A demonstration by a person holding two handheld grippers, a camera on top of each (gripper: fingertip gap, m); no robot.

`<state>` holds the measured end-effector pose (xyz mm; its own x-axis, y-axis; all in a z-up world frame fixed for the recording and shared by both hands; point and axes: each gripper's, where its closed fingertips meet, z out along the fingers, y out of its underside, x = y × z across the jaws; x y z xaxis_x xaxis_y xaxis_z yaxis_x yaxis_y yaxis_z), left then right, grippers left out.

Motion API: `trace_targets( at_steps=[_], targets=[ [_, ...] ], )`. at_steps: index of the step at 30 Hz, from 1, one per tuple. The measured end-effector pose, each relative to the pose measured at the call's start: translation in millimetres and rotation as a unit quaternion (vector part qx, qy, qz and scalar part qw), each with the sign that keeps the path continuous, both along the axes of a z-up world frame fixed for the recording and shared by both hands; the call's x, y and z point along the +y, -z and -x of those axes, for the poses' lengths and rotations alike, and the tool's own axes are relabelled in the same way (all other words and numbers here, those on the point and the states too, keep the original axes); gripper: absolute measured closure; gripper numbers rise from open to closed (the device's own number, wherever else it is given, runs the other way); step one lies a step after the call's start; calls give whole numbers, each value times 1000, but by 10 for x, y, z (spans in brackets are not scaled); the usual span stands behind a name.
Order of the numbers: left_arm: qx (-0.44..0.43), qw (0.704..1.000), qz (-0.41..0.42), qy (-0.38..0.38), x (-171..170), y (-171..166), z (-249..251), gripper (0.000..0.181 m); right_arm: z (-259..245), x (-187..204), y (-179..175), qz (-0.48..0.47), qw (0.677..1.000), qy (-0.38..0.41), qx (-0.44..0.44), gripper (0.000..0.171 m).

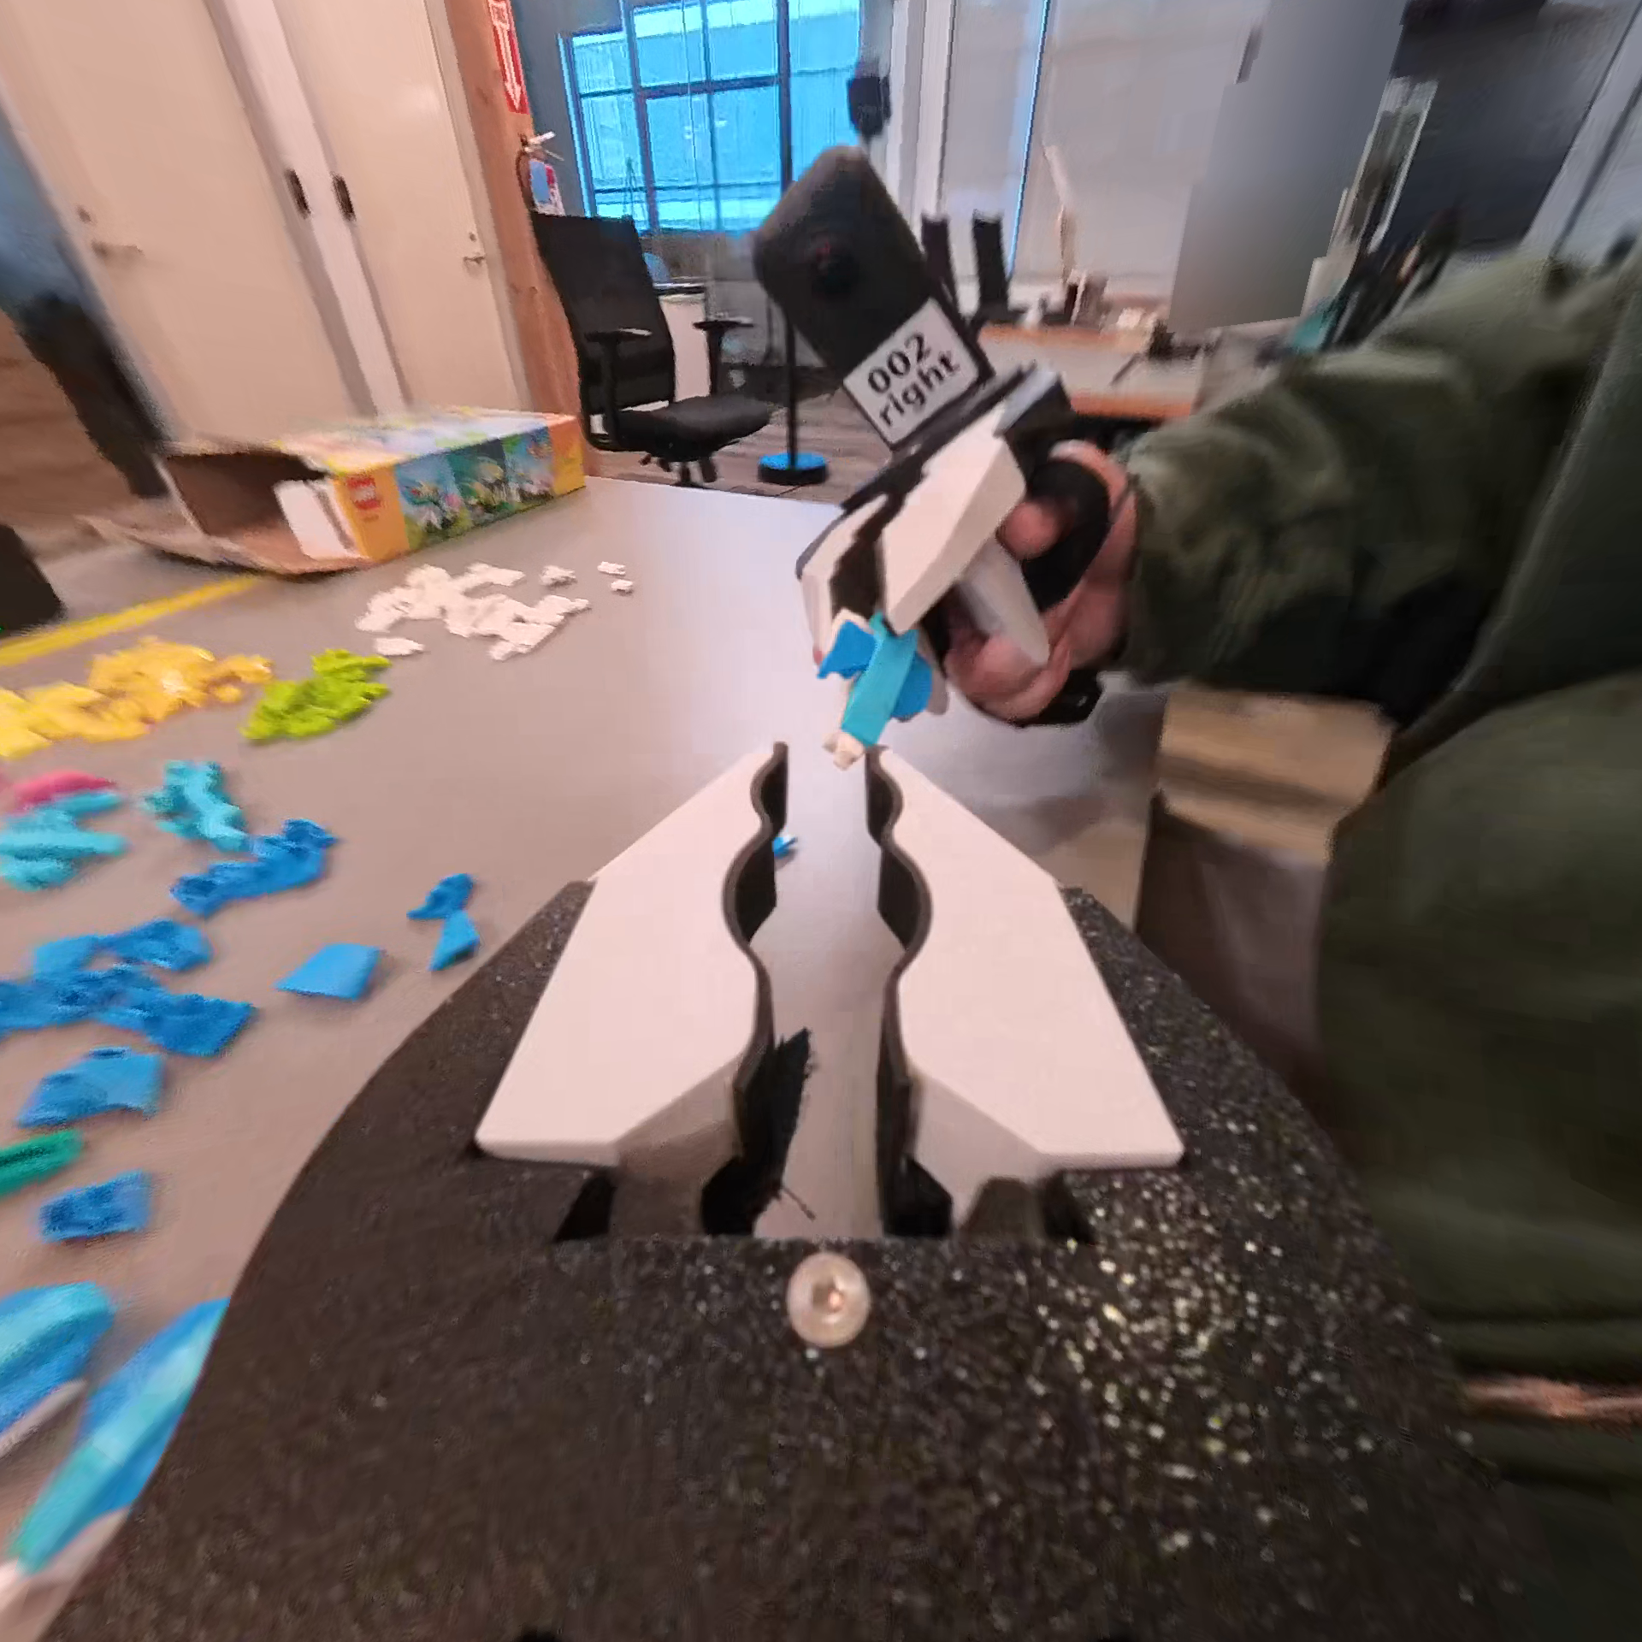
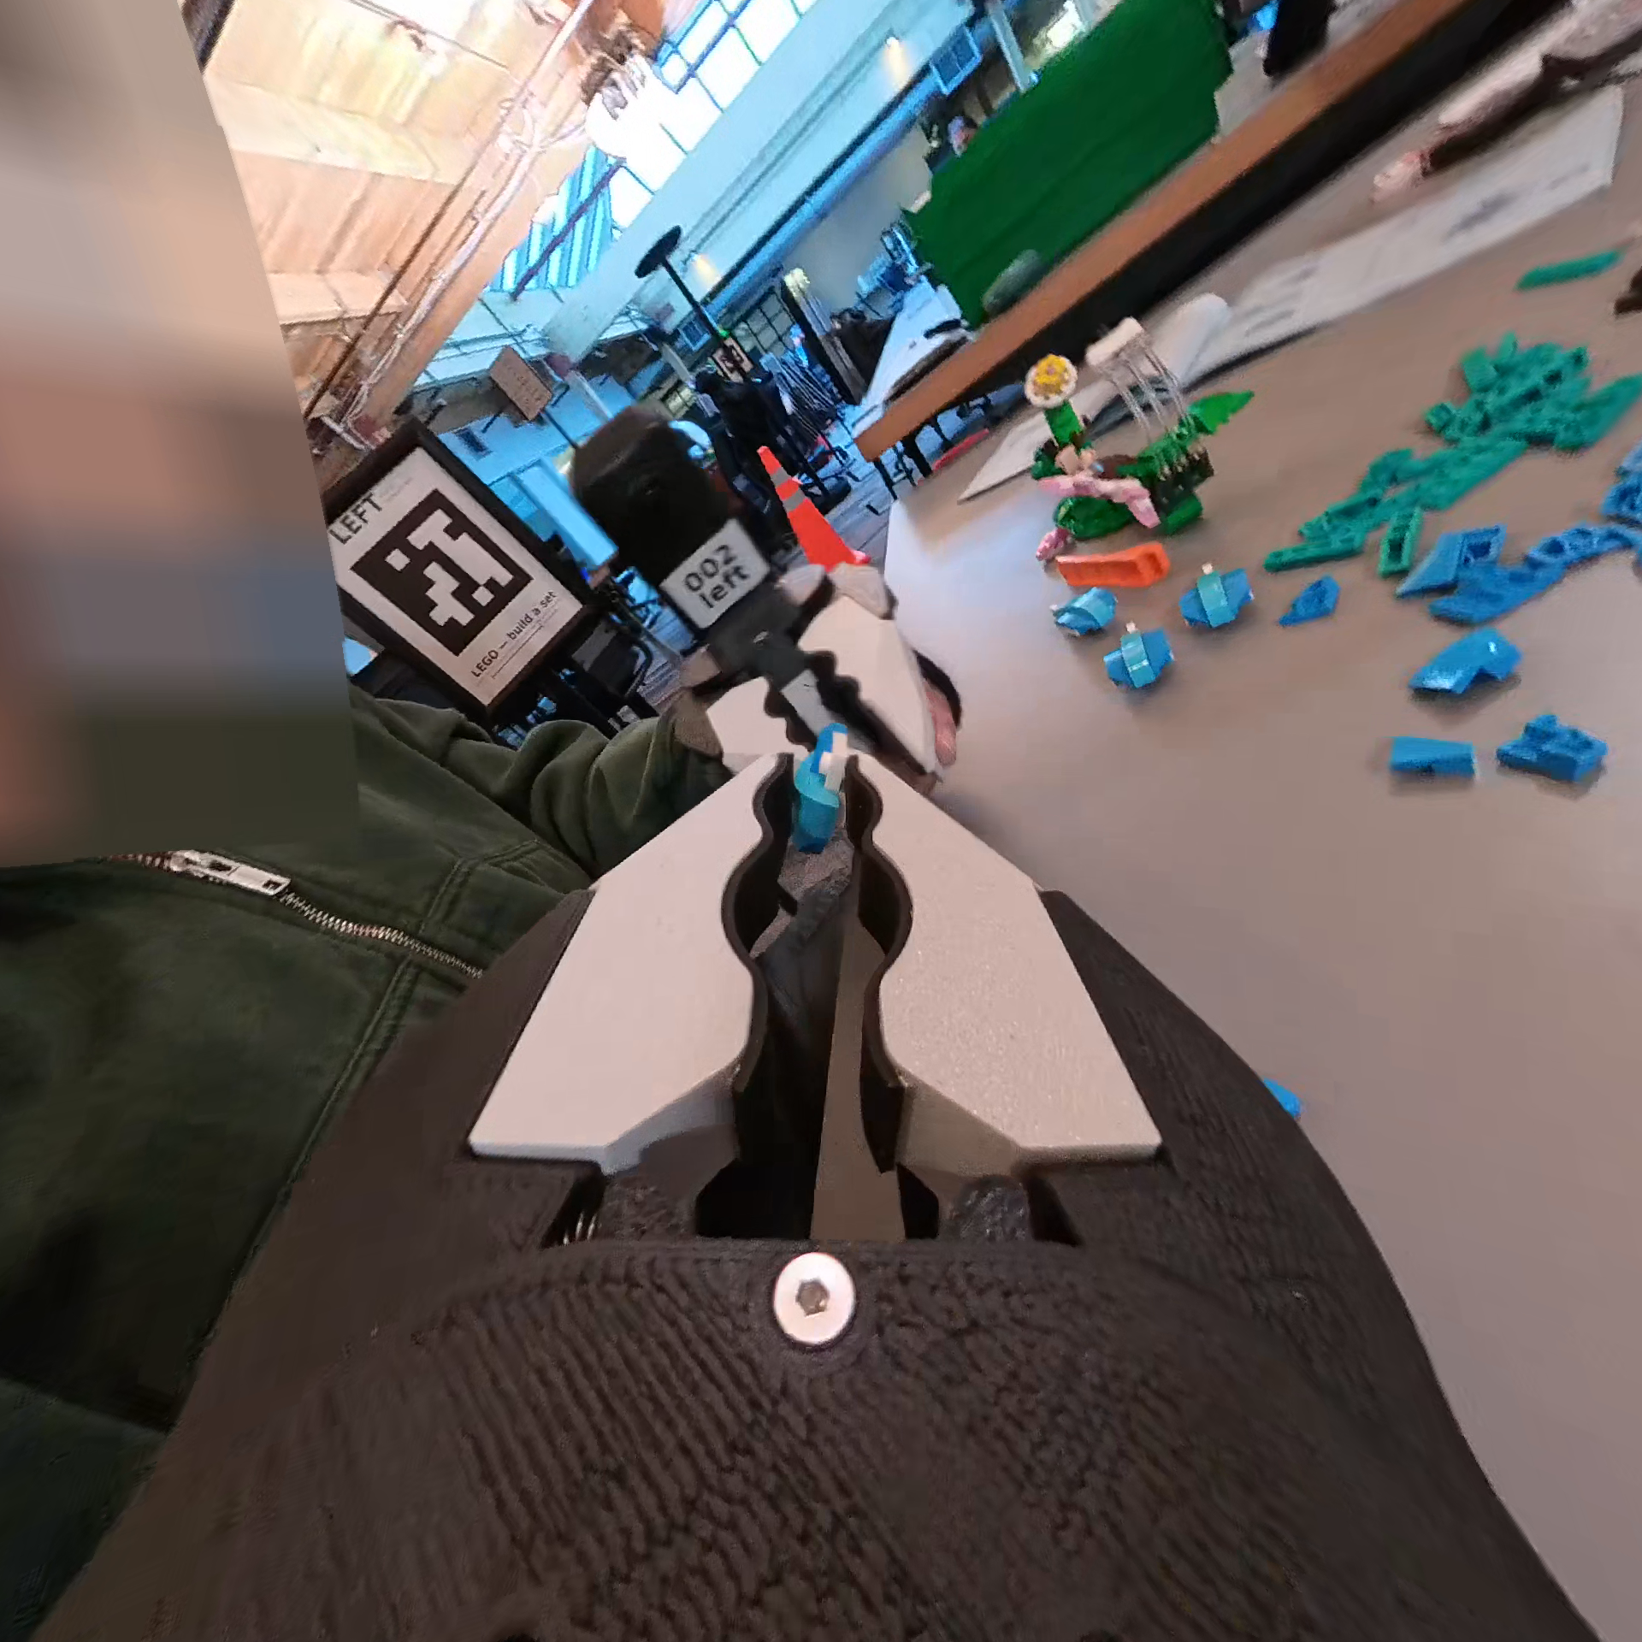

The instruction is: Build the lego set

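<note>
We saw the right gripper point(image 1: 875, 675) raised above the grey table point(image 1: 622, 711), tilted down and toward the left gripper point(image 1: 826, 773), a hand point(image 1: 1057, 613) in a dark green sleeve point(image 1: 1333, 498) wrapped round its handle. Its jaws were clamped on a small blue lego assembly point(image 2: 813, 804) with a white tip, held in the air. The left gripper pointed level at it, jaws parted and empty, fingertips just short of the white tip. Sorted brick piles point(image 1: 133, 995) lay well to the left of the grippers.
</note>
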<state>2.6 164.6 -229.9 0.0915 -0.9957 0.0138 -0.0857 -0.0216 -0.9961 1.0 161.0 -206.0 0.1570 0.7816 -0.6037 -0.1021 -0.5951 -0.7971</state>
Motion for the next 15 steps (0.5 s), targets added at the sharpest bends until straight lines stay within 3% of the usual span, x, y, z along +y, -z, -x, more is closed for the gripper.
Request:
trace_targets(
  at_steps=[1,4,8,11,13,15],
  targets=[
    [-12,999,41,6,4,-23,-7,163,-10,-5,-28,-13,1000,-1,4,161],
    [-48,984,159,57,-72,-102,-28,156,-19,-34,-66,-40,999,-10,4,161],
    [-85,959,251,105,-139,-188,-28,157,-24,-34,-91,-53,998,-17,5,161],
    [-103,943,291,126,-152,-240,-16,157,-12,-36,-88,-51,998,-24,10,161],
    [-106,942,294,123,-142,-240,-11,170,5,-43,-93,-50,998,-30,15,161],
    [-93,942,300,122,-140,-198,-11,170,17,-38,-94,-52,998,-31,18,161]
  ],
)
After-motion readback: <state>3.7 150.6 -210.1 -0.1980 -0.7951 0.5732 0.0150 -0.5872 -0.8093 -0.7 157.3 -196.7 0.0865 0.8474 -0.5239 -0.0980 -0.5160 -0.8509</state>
